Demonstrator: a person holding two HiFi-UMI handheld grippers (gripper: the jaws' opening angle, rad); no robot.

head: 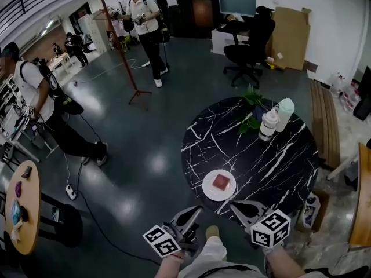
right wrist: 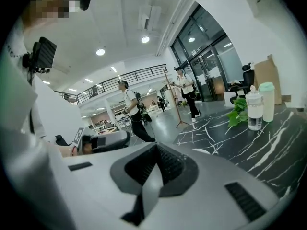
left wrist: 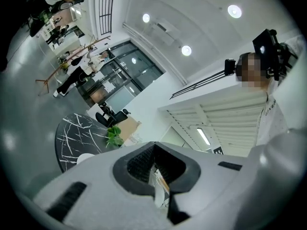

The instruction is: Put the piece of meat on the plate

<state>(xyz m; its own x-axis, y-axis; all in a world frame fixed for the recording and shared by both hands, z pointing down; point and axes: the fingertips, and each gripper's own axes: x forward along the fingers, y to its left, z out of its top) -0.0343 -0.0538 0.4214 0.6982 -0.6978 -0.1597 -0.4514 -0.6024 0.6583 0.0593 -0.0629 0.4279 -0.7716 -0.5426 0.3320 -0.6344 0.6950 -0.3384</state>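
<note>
A red piece of meat (head: 221,182) lies on a small white plate (head: 208,189) near the front edge of the round black marble table (head: 278,167). Both grippers hover in front of the table edge, short of the plate. My left gripper (head: 194,212) sits to the plate's lower left with its jaws together and nothing between them (left wrist: 154,169). My right gripper (head: 236,206) sits to the plate's lower right, jaws shut and empty (right wrist: 154,162). A sliver of the plate shows in the left gripper view (left wrist: 85,158) and in the right gripper view (right wrist: 204,151).
Two bottles (head: 268,123) (head: 284,113) and a green plant (head: 252,106) stand at the table's far side. An office chair (head: 249,45), a coat stand (head: 124,57), a bench (head: 324,126) and a wooden side table (head: 23,207) surround it. People stand on the floor at the left and back.
</note>
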